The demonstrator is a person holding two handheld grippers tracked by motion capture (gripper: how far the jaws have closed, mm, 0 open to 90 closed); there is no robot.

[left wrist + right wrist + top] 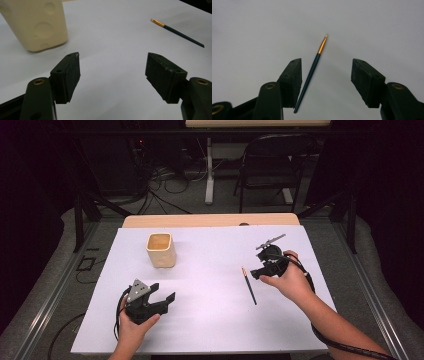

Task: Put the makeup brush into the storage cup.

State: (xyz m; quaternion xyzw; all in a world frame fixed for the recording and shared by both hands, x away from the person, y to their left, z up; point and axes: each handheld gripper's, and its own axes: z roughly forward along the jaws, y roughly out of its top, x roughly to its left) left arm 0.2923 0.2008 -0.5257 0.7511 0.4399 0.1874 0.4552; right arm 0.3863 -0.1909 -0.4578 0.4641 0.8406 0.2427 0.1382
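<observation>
A thin dark paintbrush (249, 285) with a gold ferrule and pale tip lies on the white sheet (215, 320), right of centre. My right gripper (256, 272) hovers just above its tip end, open. In the right gripper view the paintbrush (312, 72) lies between the spread jaws of the right gripper (326, 62), close to the left one and untouched. A cream square cup (161, 250) stands upright at the left back. My left gripper (162, 291) is near the front left, open and holding nothing. Its own view shows the left gripper (113, 60), the cup (37, 22) and the paintbrush (177, 32).
The sheet covers a wooden table whose far edge (210, 220) shows behind it. Beyond stand a dark folding chair (272, 165), a white table leg (209, 170) and floor cables (165, 180). Black frame struts (80, 220) flank the table.
</observation>
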